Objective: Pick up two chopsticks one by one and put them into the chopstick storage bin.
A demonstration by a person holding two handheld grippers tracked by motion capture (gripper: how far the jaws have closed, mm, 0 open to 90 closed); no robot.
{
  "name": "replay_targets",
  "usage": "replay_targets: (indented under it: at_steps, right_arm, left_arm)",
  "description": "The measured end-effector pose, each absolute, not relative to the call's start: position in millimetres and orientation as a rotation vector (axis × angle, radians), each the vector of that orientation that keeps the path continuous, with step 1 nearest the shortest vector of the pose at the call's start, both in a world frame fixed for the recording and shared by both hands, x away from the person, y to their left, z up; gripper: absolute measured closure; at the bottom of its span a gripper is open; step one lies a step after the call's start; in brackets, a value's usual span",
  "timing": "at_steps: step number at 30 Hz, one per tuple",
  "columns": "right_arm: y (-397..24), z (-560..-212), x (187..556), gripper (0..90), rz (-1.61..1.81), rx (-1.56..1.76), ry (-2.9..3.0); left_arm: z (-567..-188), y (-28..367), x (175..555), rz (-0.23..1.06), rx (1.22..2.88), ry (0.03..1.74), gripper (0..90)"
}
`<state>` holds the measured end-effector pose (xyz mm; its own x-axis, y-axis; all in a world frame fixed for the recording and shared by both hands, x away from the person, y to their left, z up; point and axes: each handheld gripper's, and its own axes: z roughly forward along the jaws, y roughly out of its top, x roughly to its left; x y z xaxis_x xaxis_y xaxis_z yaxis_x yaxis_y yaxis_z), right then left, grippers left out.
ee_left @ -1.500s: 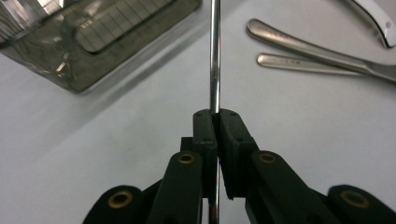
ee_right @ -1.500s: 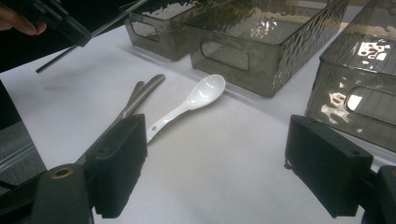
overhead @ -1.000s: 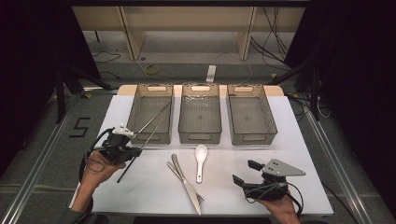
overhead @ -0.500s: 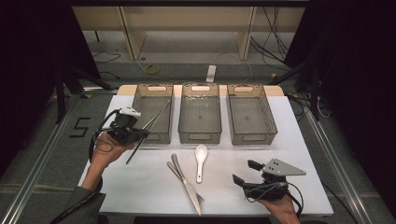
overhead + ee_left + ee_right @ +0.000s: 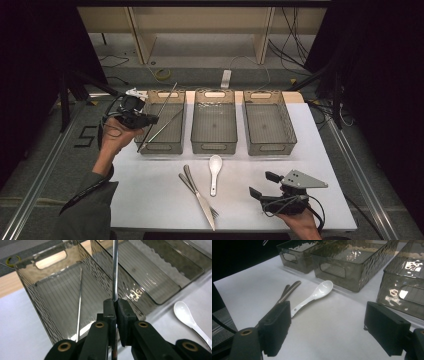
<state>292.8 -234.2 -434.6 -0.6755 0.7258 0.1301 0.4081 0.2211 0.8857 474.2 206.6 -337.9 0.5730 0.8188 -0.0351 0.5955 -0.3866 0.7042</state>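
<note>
Chopstick carried to the left bin

Left hand-held gripper clamps one metal chopstick over the left bin, probably to join its mate; right hand-held gripper rests agape.

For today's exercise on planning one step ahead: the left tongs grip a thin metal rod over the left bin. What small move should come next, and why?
Probably lower the left tongs and open them. They pinch the thin metal chopstick above the smoky ribbed plastic left bin, where a matching thin metal stick already lies, so release would pair them.
</note>
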Motion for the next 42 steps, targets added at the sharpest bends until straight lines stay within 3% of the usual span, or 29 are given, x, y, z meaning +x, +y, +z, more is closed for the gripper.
replay_targets:
  at_steps: [16, 42]
  right_arm:
    - [-234, -435, 293, 22.4, 1.439, 1.061, 2.192]
    - [-234, -435, 293, 22.4, 1.442, 1.063, 2.197]
  left_arm:
    - [-341, 209, 514, 0.469, 2.069, 1.188, 85.3]
    - [-377, 215, 534, 0.473, 2.028, 1.268, 85.1]
